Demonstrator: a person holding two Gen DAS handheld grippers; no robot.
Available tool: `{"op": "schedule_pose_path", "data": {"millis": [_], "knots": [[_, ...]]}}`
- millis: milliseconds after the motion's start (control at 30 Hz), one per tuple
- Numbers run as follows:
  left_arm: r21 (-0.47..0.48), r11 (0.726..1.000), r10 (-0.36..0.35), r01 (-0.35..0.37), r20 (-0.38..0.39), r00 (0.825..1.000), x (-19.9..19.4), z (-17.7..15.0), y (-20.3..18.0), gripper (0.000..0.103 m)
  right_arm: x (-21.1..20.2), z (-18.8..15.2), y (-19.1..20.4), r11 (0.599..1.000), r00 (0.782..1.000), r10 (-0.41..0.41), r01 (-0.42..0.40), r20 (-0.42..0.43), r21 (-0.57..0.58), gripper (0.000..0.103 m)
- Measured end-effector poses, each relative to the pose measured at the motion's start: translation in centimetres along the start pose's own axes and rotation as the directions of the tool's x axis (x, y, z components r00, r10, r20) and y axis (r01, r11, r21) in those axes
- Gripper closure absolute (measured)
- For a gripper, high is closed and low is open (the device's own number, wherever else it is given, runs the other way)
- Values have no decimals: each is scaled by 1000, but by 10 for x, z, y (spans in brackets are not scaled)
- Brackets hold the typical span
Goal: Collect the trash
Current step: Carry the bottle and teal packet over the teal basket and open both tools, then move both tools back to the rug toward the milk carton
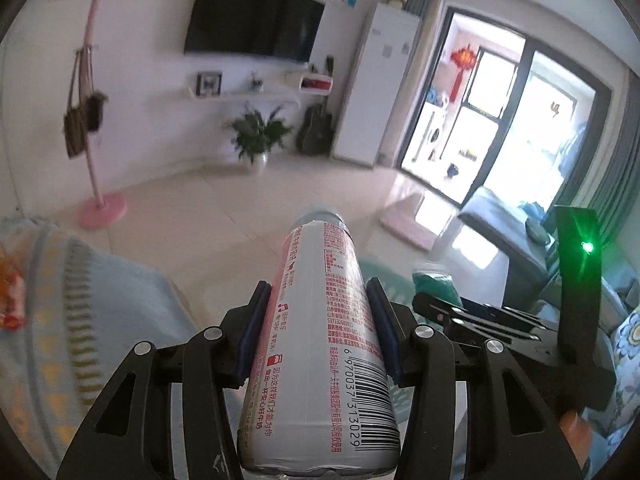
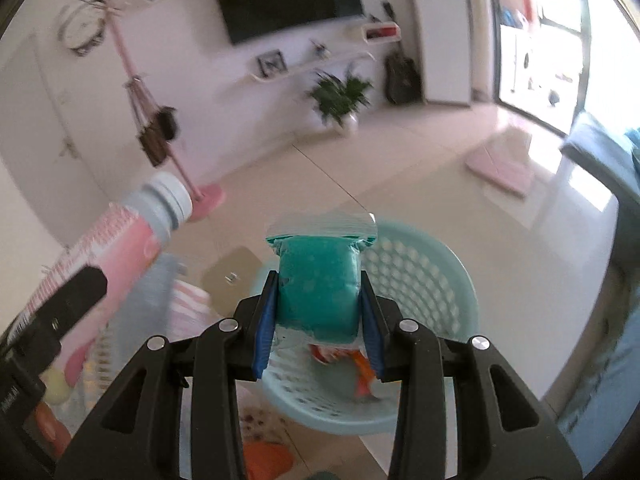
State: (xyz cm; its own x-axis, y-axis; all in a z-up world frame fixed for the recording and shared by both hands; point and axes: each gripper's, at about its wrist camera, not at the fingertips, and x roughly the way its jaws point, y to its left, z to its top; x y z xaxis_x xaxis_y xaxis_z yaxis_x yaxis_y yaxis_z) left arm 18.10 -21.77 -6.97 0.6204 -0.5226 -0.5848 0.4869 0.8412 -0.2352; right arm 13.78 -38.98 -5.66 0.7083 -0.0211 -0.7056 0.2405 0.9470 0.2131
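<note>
Nearby, at the far left of the left wrist view, a pale blue knitted cloth (image 1: 100, 312) with yellow patterning lies bunched, an orange wrapper (image 1: 10, 300) on it. Behind stands a pink coat stand (image 1: 94, 132) on a round base with two bags hanging from it, then one wall-mounted television (image 1: 252, 20), one potted plant (image 1: 258, 136), a dark guitar (image 1: 316, 128) and a tall white cabinet (image 1: 380, 88).

Centrally, the left gripper (image 1: 320, 312) has its blue pads pressed on both sides of one plastic bottle (image 1: 324, 320), a smooth cylinder in a pink-and-white printed sleeve with a barcode, cap pointing away.

In the right wrist view that bottle shows at the left, its white ribbed cap (image 2: 172, 200) forward. The right gripper (image 2: 318, 300) clamps one soft teal packet (image 2: 318, 288) with a clear crimped top. Directly below sits one round, perforated pale-teal plastic basket (image 2: 424, 280) on the glossy tiled floor (image 2: 400, 172), with red-orange wrappers (image 2: 356, 368) inside. One pink mat (image 2: 500, 168) lies far right.
</note>
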Motion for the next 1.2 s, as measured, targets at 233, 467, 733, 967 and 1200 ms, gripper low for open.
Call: {"op": "schedule_pose_path", "data": {"millis": [233, 467, 733, 967, 1200], "knots": [[-32, 998, -64, 61, -115, 991, 47, -18, 10, 54, 52, -20, -24, 997, 993, -67, 70, -97, 21, 67], [-29, 998, -51, 49, -73, 996, 27, -20, 20, 41, 64, -25, -29, 996, 991, -76, 82, -114, 45, 51], [-51, 997, -49, 49, -5, 999, -17, -19, 27, 41, 37, -24, -5, 999, 998, -44, 44, -47, -15, 51], [-111, 994, 21, -10, 103, 994, -94, -28, 72, 41, -5, -17, 65, 989, 993, 103, -97, 55, -116, 51], [-221, 963, 191, -153, 163, 968, -175, -46, 161, 41, -18, -36, 169, 937, 962, 270, -251, 48, -241, 51]]}}
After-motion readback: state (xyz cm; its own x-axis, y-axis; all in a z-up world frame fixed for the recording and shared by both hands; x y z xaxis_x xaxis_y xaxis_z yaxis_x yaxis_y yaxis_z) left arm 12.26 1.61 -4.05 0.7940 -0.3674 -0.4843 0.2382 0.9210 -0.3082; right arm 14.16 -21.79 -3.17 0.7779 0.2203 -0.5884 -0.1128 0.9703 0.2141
